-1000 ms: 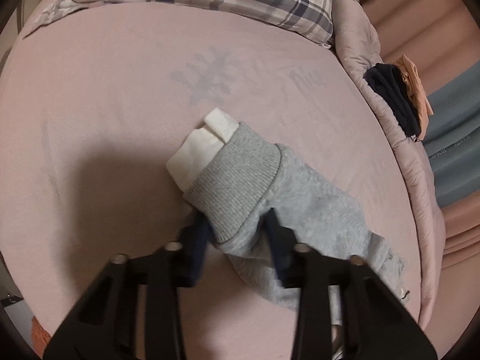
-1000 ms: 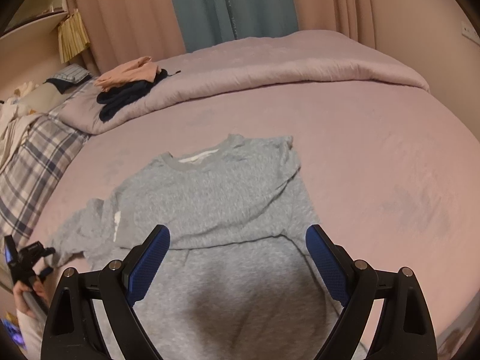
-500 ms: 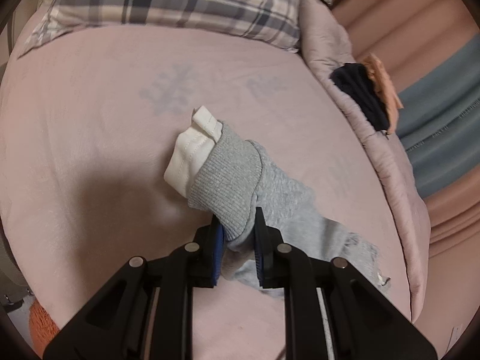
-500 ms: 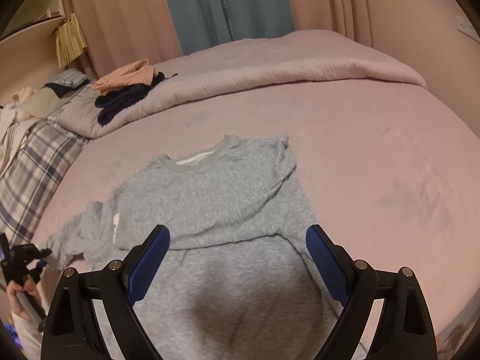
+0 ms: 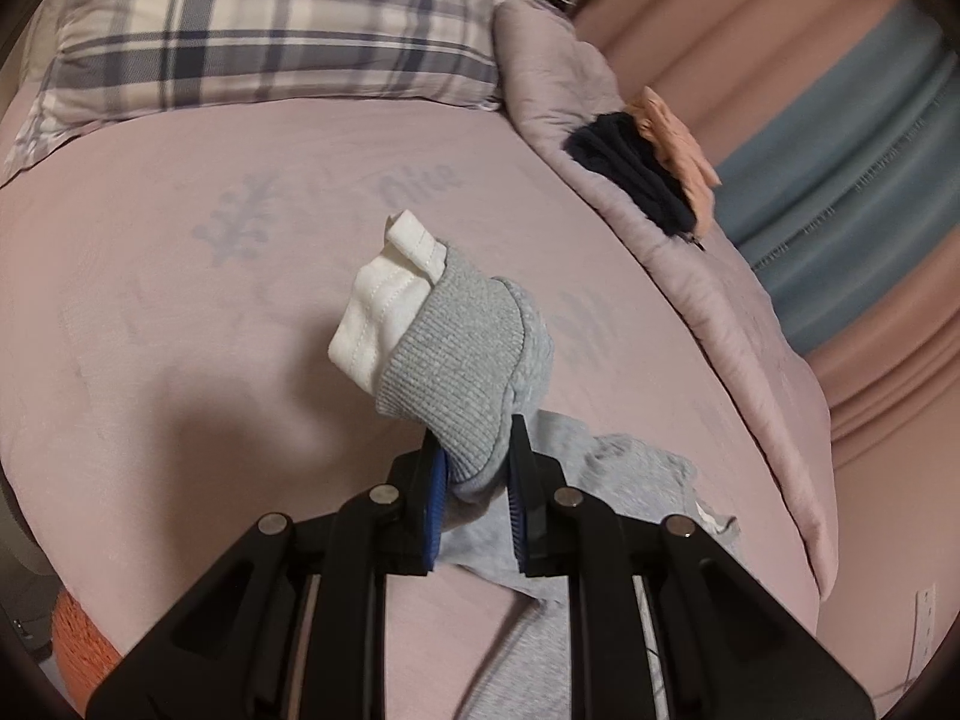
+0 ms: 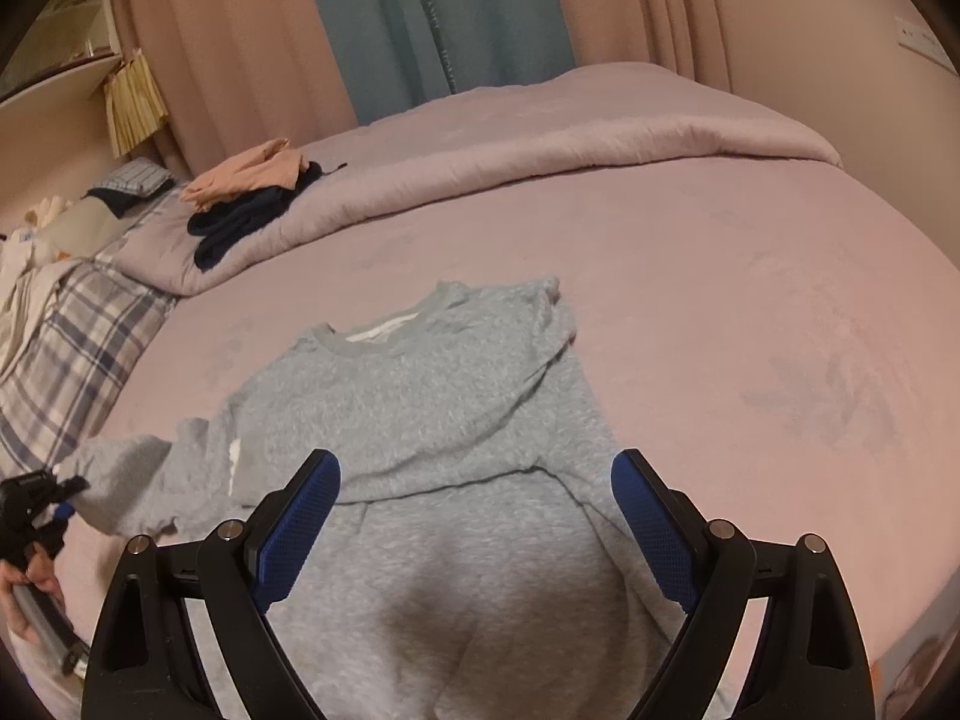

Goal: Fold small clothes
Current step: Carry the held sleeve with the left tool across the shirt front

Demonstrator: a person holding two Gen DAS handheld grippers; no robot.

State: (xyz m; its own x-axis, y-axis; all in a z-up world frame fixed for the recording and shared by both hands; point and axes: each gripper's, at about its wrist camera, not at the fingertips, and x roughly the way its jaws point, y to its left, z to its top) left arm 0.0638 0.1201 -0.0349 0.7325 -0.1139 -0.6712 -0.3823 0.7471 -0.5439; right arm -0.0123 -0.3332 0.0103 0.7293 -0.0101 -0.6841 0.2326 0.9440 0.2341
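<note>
Pinching ribbed cuff [image 5: 462,378] of grey sweatshirt [image 6: 420,420] in left gripper [image 5: 477,468] jaws; right gripper [image 6: 477,522] spread wide above hem at 6 o'clock.

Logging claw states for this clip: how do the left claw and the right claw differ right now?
The left claw is shut on the grey sweatshirt's sleeve cuff, lifted off the pink bed sheet; the right claw is open and holds nothing. The left claw sits at the sleeve end; the right claw hovers over the grey sweatshirt body. Both have black frames and blue pads.
</note>
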